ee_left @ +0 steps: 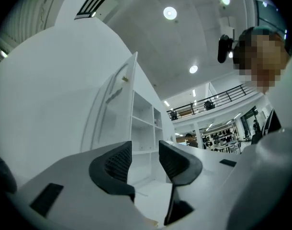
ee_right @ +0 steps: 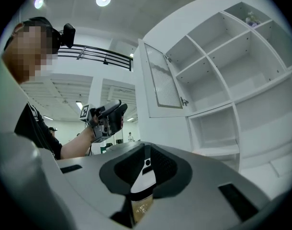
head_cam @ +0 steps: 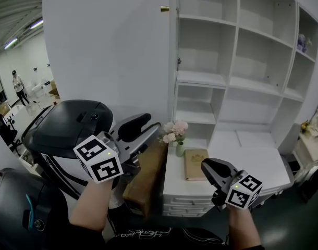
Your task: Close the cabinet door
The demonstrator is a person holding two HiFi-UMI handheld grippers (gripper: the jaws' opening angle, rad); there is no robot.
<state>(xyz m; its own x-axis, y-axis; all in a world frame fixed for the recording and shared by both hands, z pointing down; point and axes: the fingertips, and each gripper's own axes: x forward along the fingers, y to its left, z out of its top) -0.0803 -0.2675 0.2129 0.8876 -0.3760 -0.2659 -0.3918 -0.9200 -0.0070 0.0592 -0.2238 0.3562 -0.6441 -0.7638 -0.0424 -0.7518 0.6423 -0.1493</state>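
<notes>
The white cabinet door (head_cam: pixel 107 46) stands swung open at the left of the shelf unit (head_cam: pixel 253 61), with a gold knob (head_cam: pixel 164 8) near its top edge. My left gripper (head_cam: pixel 146 128) is raised in front of the door's lower part, apart from it, open with nothing between its fingers. In the left gripper view the gripper (ee_left: pixel 145 157) points slightly upward at the door (ee_left: pixel 107 119). My right gripper (head_cam: pixel 210 166) hovers lower right over the cabinet's counter, shut and empty (ee_right: pixel 146 150). The right gripper view shows the door's inner side (ee_right: pixel 160 85) and the left gripper (ee_right: pixel 112 114).
A vase of pink flowers (head_cam: pixel 174 132) and a gold book (head_cam: pixel 195 163) sit on the white counter (head_cam: pixel 258 160) above drawers. A brown box (head_cam: pixel 148 171) and a black-and-white machine (head_cam: pixel 70 129) stand at the lower left. A person (head_cam: pixel 18 87) stands far off.
</notes>
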